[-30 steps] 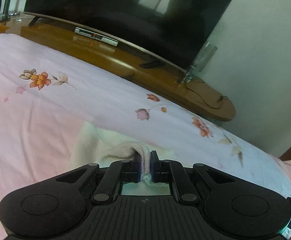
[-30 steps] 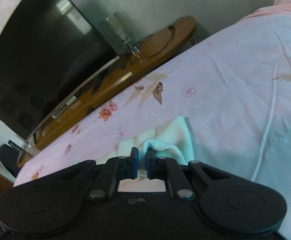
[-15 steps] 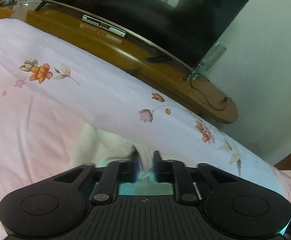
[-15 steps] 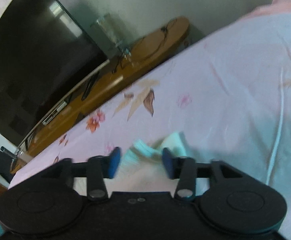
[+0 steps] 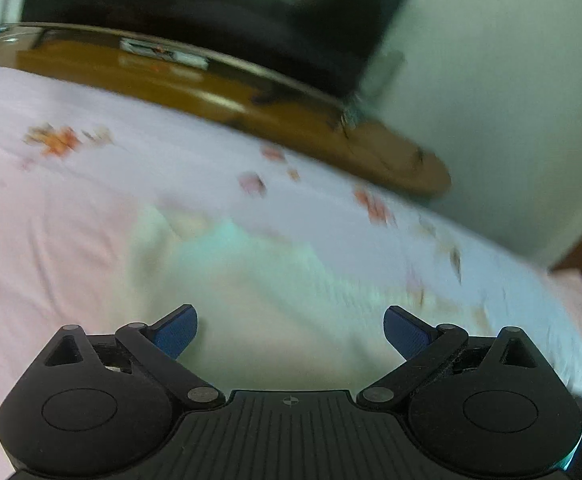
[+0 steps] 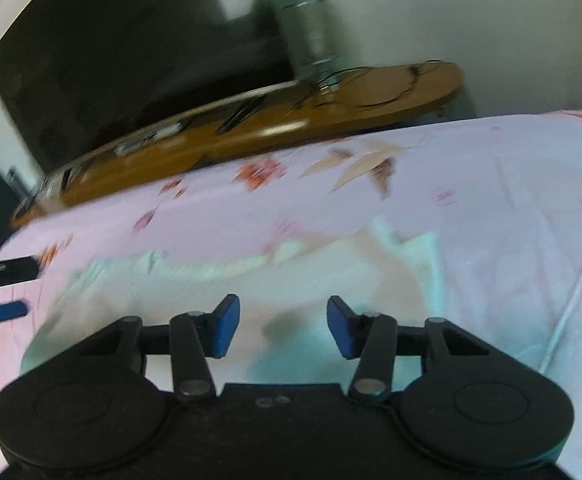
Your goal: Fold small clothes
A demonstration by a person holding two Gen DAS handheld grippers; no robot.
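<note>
Left claw opening, right claw closing, both empty above pale garment; television beyond.

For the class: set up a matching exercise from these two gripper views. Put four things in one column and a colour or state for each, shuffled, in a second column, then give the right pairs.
Things:
1. left gripper
2. small garment
3. bed sheet
4. TV stand

Descriptions:
A. pink with flower print
B. pale cream, lying on the bed
C. brown wood, glossy
D. blue pads far apart, nothing pinched

Pairs: 1-D, 2-B, 3-A, 4-C
</note>
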